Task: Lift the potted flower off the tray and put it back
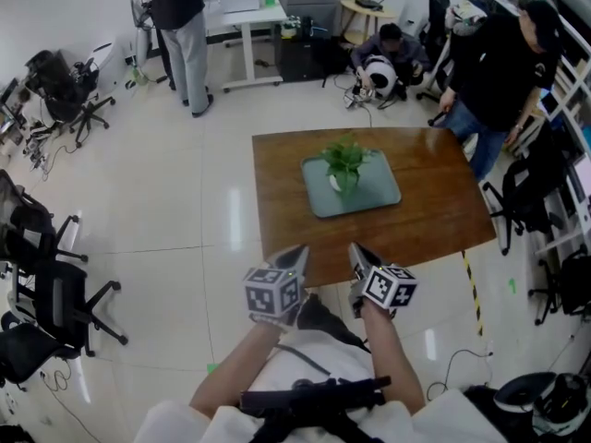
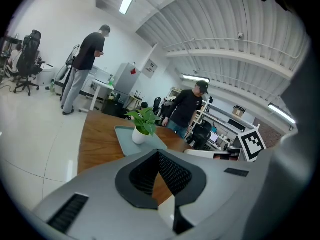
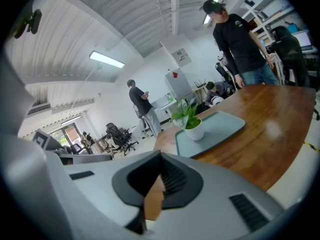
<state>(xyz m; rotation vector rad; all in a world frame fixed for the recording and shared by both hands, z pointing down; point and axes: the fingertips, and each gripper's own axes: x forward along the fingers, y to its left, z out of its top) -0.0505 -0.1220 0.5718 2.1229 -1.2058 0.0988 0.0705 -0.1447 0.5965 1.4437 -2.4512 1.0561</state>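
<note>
A small green potted flower (image 1: 345, 164) in a white pot stands upright on a grey-green tray (image 1: 379, 195) in the middle of a brown wooden table (image 1: 434, 210). My left gripper (image 1: 294, 258) and right gripper (image 1: 362, 257) hover side by side at the table's near edge, well short of the tray. Both are shut with nothing between their jaws. The left gripper view shows its shut tips (image 2: 159, 153) with the flower (image 2: 142, 123) and tray (image 2: 126, 138) ahead. In the right gripper view, the shut tips (image 3: 161, 155) point toward the flower (image 3: 190, 119) on its tray (image 3: 222, 126).
One person (image 1: 503, 63) stands at the table's far right corner, another crouches (image 1: 388, 52) behind it, and a third (image 1: 180, 26) stands by a white desk (image 1: 247, 12). Black office chairs (image 1: 46, 293) line the left side; more chairs and shelves are at the right.
</note>
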